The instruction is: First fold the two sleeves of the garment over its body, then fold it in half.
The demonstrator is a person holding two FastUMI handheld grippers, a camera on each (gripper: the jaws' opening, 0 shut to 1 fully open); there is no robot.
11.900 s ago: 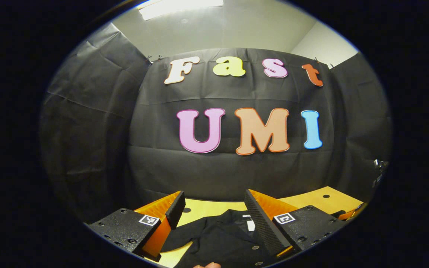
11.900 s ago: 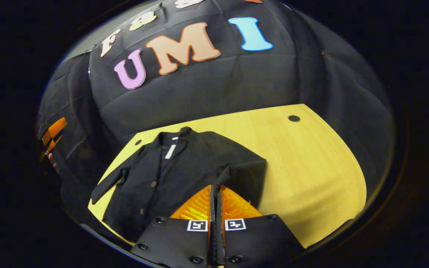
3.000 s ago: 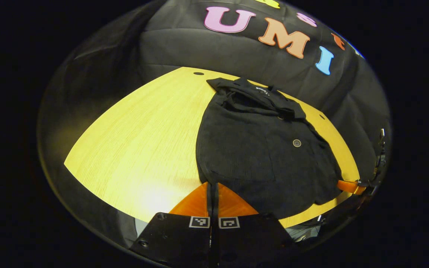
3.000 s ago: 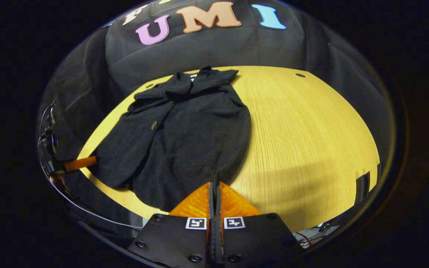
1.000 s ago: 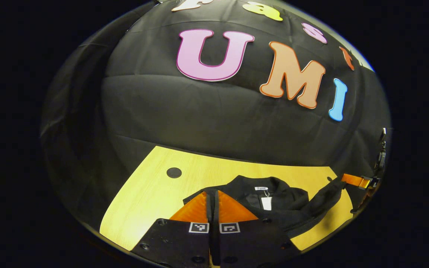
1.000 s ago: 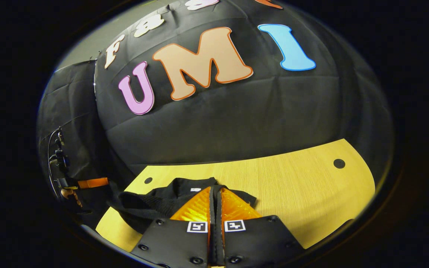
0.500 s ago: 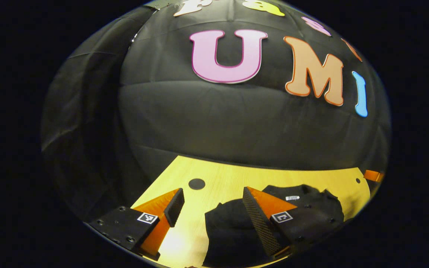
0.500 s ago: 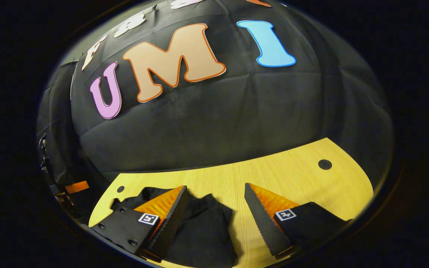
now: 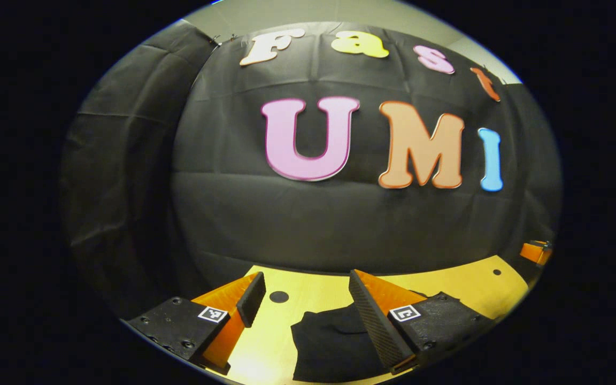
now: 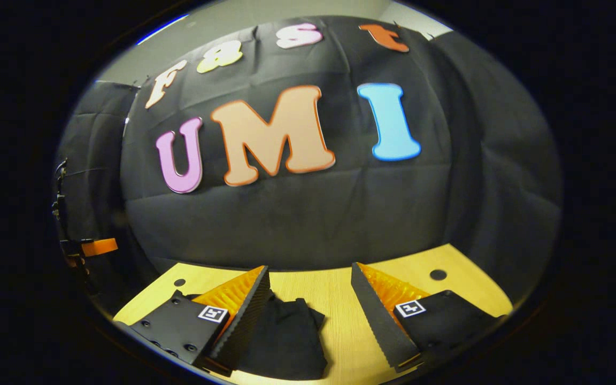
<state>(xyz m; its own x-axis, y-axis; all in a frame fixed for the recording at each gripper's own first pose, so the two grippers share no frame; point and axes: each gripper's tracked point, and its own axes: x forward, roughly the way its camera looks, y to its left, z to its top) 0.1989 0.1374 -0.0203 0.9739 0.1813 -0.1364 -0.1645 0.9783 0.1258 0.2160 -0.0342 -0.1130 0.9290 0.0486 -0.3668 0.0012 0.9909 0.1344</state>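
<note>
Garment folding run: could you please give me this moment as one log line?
garment: folded, lying on table | left gripper: open, above it | right gripper: open, above it

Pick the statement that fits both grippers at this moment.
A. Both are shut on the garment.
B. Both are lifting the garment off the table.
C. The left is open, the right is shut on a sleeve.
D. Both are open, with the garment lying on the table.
D: the left gripper and right gripper have fingers spread apart, and the garment lies on the table.

Right gripper (image 10: pixel 308 305) jaws spread wide, nothing between. Folded black garment (image 10: pixel 286 342) flat on yellow table (image 10: pixel 340 299), at 7 o'clock, partly behind its left finger.
</note>
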